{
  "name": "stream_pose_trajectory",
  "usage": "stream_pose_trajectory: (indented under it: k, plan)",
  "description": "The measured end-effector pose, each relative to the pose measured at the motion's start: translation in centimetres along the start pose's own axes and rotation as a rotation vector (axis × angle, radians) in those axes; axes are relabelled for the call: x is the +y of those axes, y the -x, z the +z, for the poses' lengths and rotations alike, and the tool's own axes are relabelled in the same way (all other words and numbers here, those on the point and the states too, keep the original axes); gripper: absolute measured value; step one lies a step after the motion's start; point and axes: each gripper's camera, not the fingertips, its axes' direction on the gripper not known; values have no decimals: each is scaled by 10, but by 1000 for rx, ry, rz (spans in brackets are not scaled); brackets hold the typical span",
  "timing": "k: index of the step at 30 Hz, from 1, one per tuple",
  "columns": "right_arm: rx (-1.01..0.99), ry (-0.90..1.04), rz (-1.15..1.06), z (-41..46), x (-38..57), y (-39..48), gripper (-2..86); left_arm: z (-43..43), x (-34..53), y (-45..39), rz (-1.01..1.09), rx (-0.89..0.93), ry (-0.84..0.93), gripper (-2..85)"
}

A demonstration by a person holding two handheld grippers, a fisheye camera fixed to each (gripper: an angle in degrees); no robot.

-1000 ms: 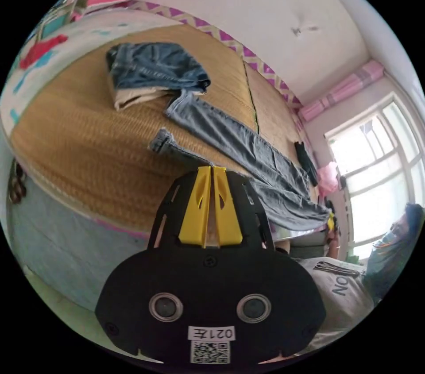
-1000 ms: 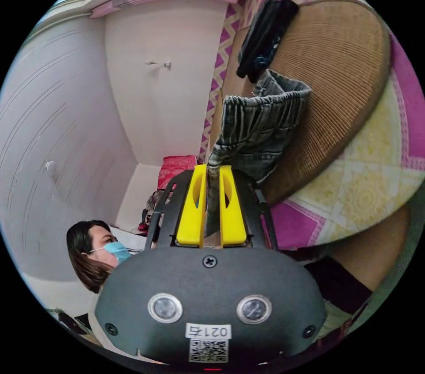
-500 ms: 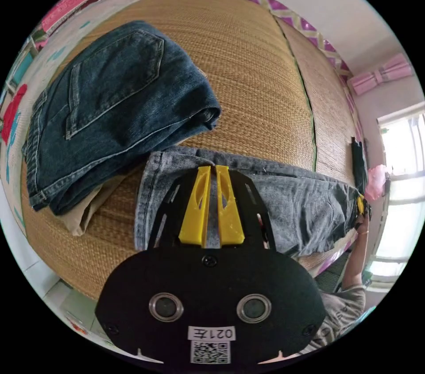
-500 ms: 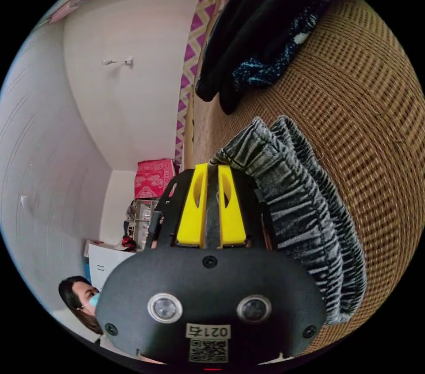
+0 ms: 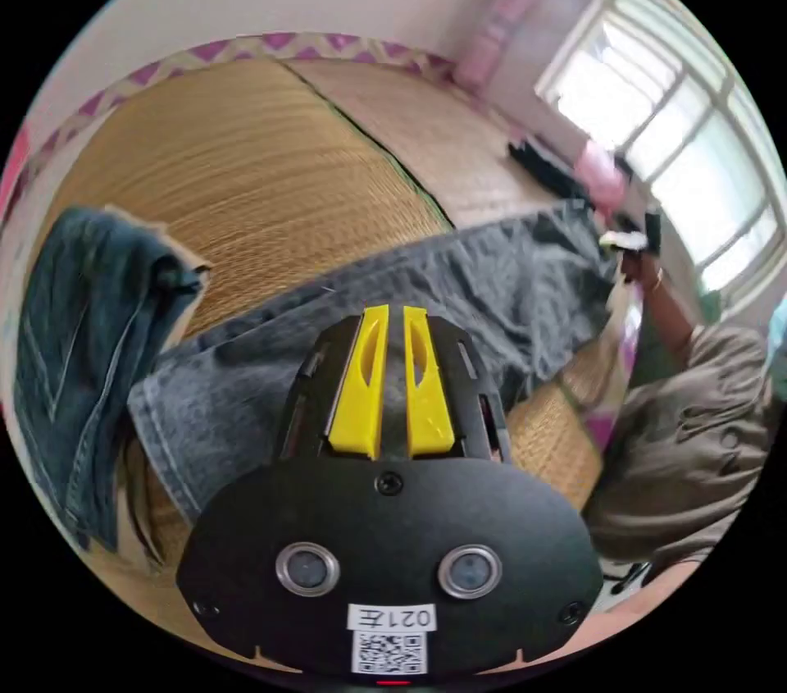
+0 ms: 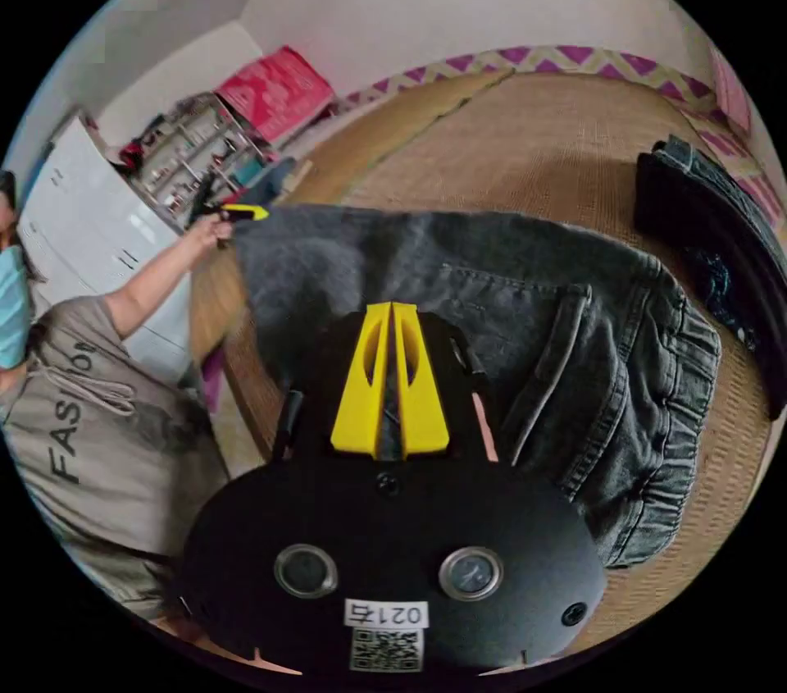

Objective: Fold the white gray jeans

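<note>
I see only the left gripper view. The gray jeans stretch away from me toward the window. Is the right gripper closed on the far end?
Observer: Yes. In the right gripper view the right gripper has both jaws closed on the gray jeans, near the waist end.
Operator: How does the waist end lie?
Observer: The gathered waistband rests on the woven mat, and a pocket faces up.
Operator: What is beyond the leg end, behind my camera?
Observer: From the right gripper view, the left gripper is at the leg end, and a white cabinet stands beyond it.
</note>
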Motion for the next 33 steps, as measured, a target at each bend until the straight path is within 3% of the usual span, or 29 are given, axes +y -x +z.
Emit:
stream_pose_trajectory:
  k: [1,2,5,12,16,19,26,33]
  plan:
    - [13,7,-24,8,3,1,-10,28,0,-11,21,-72,66,6]
    - [-6,-66,2,5,11,-5,-10,25,7,-4,10,-68,-14,-1]
    - [-42,-68,47,8,8,-6,-10,21,19,43,-116,-38,-58,-8]
    - [21,-77,24,9,7,13,-9,-2,69,62,-156,-112,-106,-9]
    - [28,-172,37,-13,26,19,-7,-82,174,65,-284,-123,-291,-6]
    - [-65,-348,70,-48,62,27,-6,-129,277,72,-532,-87,-353,4]
    - [-26,-476,179,-84,134,53,0,-160,481,104,-991,130,-504,122]
    - [-74,-490,184,-117,171,58,1,-203,488,141,-1077,-37,-529,107]
